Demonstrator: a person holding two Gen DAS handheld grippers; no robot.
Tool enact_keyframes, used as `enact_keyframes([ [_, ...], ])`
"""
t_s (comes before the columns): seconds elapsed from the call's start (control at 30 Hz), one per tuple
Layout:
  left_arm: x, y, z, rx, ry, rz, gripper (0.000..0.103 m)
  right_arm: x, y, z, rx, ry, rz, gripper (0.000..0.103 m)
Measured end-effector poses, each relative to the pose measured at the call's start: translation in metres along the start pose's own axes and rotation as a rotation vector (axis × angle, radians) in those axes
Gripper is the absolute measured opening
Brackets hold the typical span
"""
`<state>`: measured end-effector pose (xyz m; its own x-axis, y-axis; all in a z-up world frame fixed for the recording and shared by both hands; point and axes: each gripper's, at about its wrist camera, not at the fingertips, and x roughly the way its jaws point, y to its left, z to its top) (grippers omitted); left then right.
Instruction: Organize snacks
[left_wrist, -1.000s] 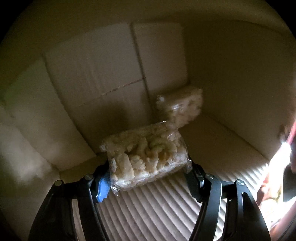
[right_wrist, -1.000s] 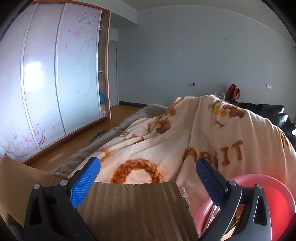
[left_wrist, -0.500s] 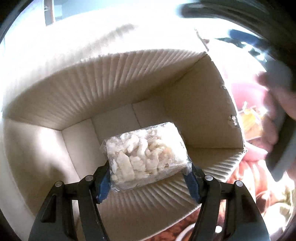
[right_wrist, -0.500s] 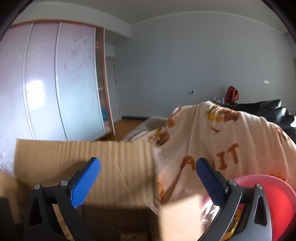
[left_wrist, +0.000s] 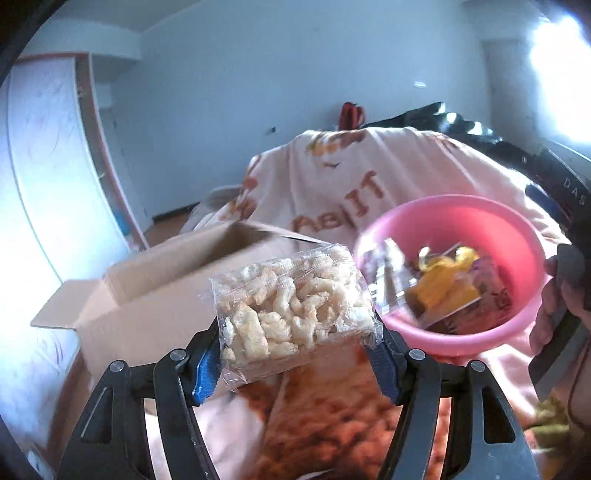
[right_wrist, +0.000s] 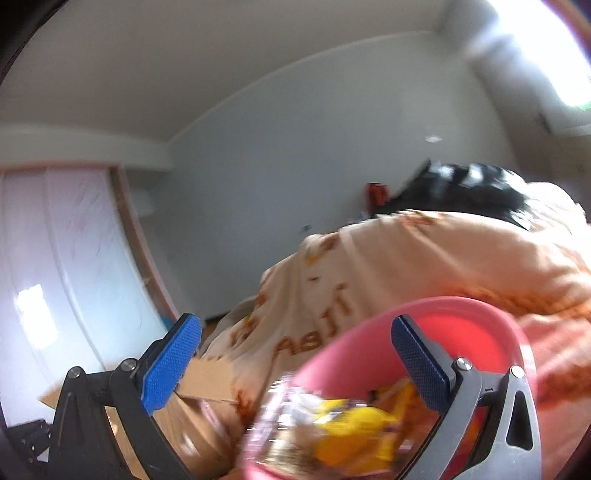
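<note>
We see a plain pale wall (left_wrist: 295, 74) behind everything, meeting a white ceiling (right_wrist: 184, 74). On the left stands a wardrobe (left_wrist: 48, 166) with glossy sliding doors in a reddish-brown frame, and a strip of wooden floor (left_wrist: 166, 227) shows at its foot. Strong daylight pours in from a window (left_wrist: 561, 66) at the upper right. A peach blanket (left_wrist: 369, 177) with orange letters covers the furniture, with something black (right_wrist: 461, 184) behind it.

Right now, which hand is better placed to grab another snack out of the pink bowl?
Right. The right gripper is open and empty, right at the pink bowl with its packets. The left gripper is shut on the puffed snack pack, beside the cardboard box.
</note>
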<state>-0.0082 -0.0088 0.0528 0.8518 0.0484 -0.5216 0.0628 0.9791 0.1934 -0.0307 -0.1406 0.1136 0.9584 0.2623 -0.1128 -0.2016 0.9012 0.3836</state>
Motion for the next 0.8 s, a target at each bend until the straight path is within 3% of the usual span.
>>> enact_keyframes([
  [0.2, -0.015, -0.034, 0.029, 0.089, -0.012, -0.089, 0.066, -0.009, -0.051, 0.01, 0.139, -0.045, -0.086, 0.102],
  [0.3, -0.015, -0.056, 0.046, 0.115, 0.006, -0.178, 0.066, -0.019, -0.07, 0.017, 0.193, -0.083, -0.115, 0.102],
  [0.5, 0.031, -0.093, 0.067, 0.087, 0.104, -0.372, 0.067, -0.033, -0.09, 0.024, 0.235, -0.118, -0.16, 0.102],
  [0.53, 0.042, -0.097, 0.066, 0.066, 0.124, -0.392, 0.069, -0.032, -0.091, 0.022, 0.234, -0.112, -0.16, 0.102],
  [0.6, 0.054, -0.095, 0.063, 0.04, 0.137, -0.406, 0.083, -0.028, -0.09, 0.017, 0.222, -0.095, -0.165, 0.102],
  [0.7, 0.055, -0.079, 0.054, -0.043, 0.09, -0.419, 0.091, -0.023, -0.087, 0.008, 0.188, -0.053, -0.163, 0.102],
  [0.77, 0.05, -0.059, 0.047, -0.117, 0.065, -0.447, 0.103, -0.021, -0.084, 0.004, 0.16, -0.024, -0.151, 0.102],
  [0.8, 0.046, -0.048, 0.043, -0.159, 0.043, -0.47, 0.103, -0.02, -0.083, 0.004, 0.141, -0.012, -0.144, 0.102],
])
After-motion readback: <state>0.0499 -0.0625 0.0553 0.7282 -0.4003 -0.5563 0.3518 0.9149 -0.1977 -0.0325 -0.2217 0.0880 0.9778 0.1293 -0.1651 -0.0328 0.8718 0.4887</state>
